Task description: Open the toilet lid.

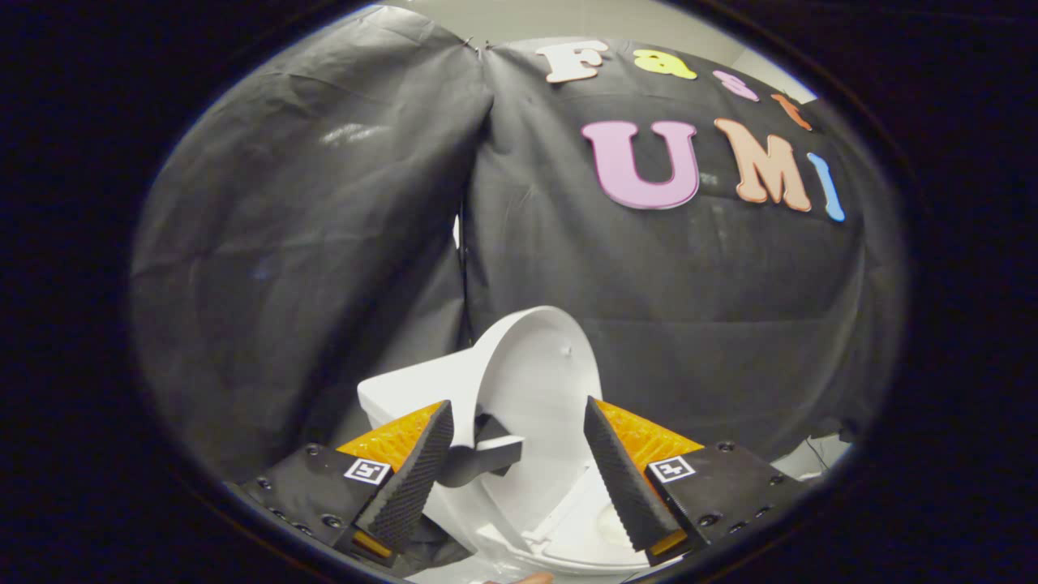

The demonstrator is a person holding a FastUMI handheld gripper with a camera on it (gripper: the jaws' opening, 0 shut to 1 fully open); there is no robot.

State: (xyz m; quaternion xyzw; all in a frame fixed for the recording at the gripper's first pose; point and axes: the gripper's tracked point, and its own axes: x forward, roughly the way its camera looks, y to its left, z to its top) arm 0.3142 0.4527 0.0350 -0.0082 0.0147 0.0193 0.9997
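Toilet lid (542,365) stands raised, its pale inner face turned toward us, leaning back toward the white tank (422,385) just behind it. We see it just ahead of the gripper (519,470), rising in the gap between the two fingers. Our jaws are spread wide and pinch nothing; neither finger touches the lid. Below the lid, between the fingertips, we make out part of the white seat and bowl rim (584,527). Black cloth wall (308,243) hangs behind the toilet.

Hand-held gripper (519,454), fingers spread wide, holding nothing
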